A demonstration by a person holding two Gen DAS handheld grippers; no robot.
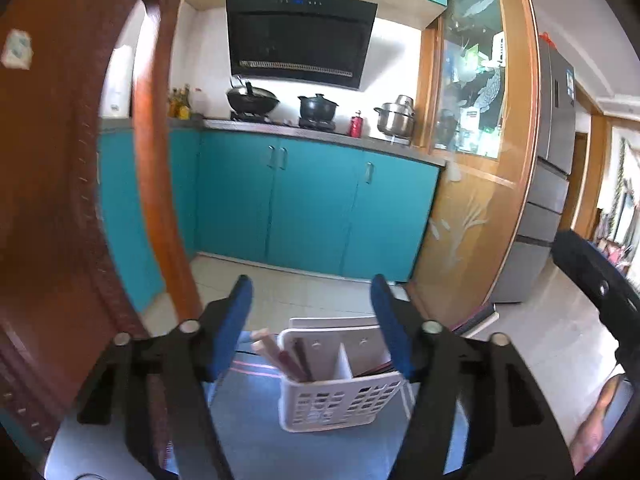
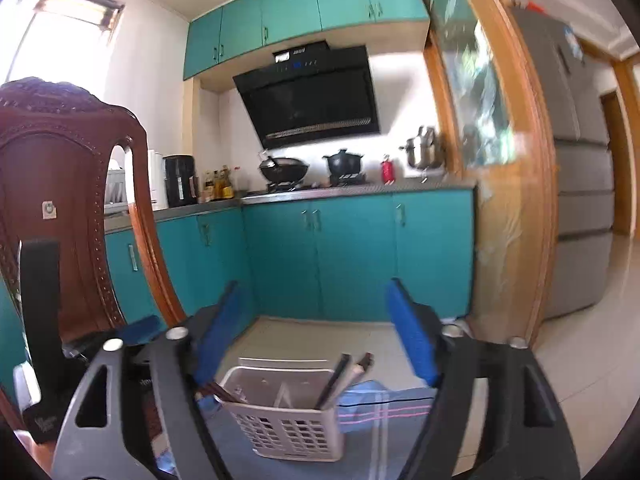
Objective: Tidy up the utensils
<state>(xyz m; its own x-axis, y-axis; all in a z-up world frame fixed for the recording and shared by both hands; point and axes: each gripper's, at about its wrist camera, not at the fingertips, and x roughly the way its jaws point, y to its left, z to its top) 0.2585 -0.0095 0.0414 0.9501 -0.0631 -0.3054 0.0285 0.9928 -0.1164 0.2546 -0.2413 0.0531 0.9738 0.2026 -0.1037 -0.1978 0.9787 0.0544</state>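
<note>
A white perforated utensil holder (image 1: 340, 396) with two compartments stands on a blue cloth (image 1: 256, 432). Wooden chopsticks (image 1: 280, 354) lean in its left compartment in the left wrist view. In the right wrist view the holder (image 2: 288, 424) has chopsticks (image 2: 344, 376) leaning at its right and brown sticks (image 2: 212, 392) at its left. My left gripper (image 1: 312, 328) is open and empty, raised above and just before the holder. My right gripper (image 2: 316, 332) is open and empty, above the holder on its other side.
A carved brown wooden chair (image 1: 60, 200) stands close on the left, also in the right wrist view (image 2: 60, 208). Teal kitchen cabinets (image 1: 312, 204), a stove with pots, a wood-framed glass door (image 1: 476, 120) and a grey fridge (image 1: 548, 160) lie beyond. The other gripper's black body (image 1: 592, 276) is at right.
</note>
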